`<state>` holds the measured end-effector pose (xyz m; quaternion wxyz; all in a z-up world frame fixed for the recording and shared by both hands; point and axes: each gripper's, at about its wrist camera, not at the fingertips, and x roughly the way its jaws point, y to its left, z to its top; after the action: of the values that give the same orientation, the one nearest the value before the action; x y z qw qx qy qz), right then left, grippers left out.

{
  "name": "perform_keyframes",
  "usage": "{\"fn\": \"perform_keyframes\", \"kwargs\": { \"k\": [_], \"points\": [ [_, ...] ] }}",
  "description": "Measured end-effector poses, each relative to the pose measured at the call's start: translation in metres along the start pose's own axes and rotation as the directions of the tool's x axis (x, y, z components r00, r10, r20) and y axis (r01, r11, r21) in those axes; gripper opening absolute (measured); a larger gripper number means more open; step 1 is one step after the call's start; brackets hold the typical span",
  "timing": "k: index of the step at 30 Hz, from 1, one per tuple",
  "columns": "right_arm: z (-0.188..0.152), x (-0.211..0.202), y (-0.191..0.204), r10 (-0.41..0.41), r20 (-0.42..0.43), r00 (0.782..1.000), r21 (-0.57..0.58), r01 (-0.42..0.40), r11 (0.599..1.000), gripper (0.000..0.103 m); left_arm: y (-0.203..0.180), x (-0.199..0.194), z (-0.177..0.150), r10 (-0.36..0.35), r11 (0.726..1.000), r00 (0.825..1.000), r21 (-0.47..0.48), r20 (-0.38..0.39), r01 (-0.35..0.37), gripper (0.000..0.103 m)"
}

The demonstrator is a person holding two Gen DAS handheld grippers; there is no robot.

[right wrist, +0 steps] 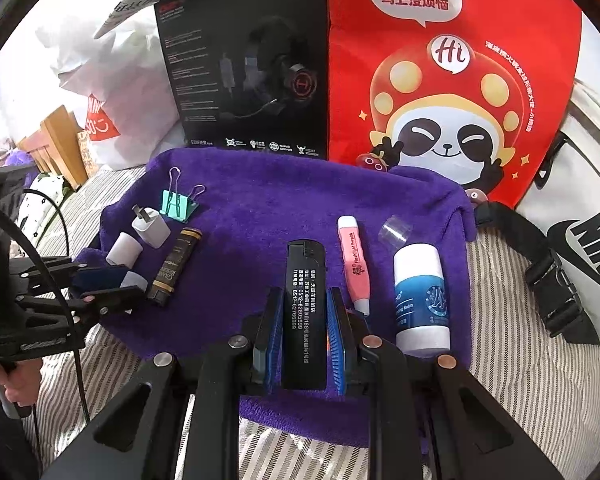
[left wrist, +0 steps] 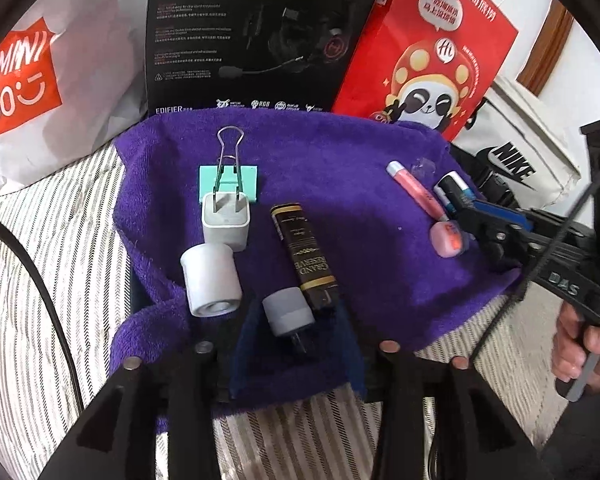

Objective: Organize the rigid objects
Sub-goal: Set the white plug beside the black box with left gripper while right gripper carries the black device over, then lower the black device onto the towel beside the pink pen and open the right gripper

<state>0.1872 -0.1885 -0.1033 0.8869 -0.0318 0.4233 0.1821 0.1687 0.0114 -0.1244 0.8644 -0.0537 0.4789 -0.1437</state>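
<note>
The black lighter (right wrist: 303, 312) is clamped between the R gripper (right wrist: 303, 344) jaws near the purple towel's (right wrist: 260, 200) front edge, long axis fwd along the fingers, while the L gripper (left wrist: 292, 344) jaws, wide, flank a small grey plug (left wrist: 287, 310) w/o contact seen.

The black lighter (right wrist: 303, 312) has its lower end hidden between the right gripper's (right wrist: 304, 344) blue pads. The small print on the black headset box (left wrist: 244, 36) is blurred and unreadable.
</note>
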Motion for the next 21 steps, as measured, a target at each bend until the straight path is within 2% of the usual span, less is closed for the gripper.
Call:
{"fn": "perform_keyframes", "kwargs": {
  "k": [6, 11, 21],
  "points": [
    [0.005, 0.003, -0.003, -0.010, -0.006, 1.000, 0.011, 0.010, 1.000, 0.022, -0.004, -0.022, -0.003, 0.013, 1.000, 0.999, 0.011, 0.039, -0.013, 0.050],
    [0.015, 0.010, 0.000, -0.011, -0.016, 1.000, 0.004, 0.011, 1.000, 0.022, -0.002, -0.036, -0.011, 0.075, 0.997, 0.996, 0.018, 0.055, -0.076, 0.051],
    [0.038, 0.051, -0.002, -0.031, -0.085, 0.996, -0.005, 0.031, 1.000, 0.022, 0.016, -0.046, -0.021, 0.070, 0.997, 0.995, -0.019, 0.070, -0.069, 0.054]
  ]
}}
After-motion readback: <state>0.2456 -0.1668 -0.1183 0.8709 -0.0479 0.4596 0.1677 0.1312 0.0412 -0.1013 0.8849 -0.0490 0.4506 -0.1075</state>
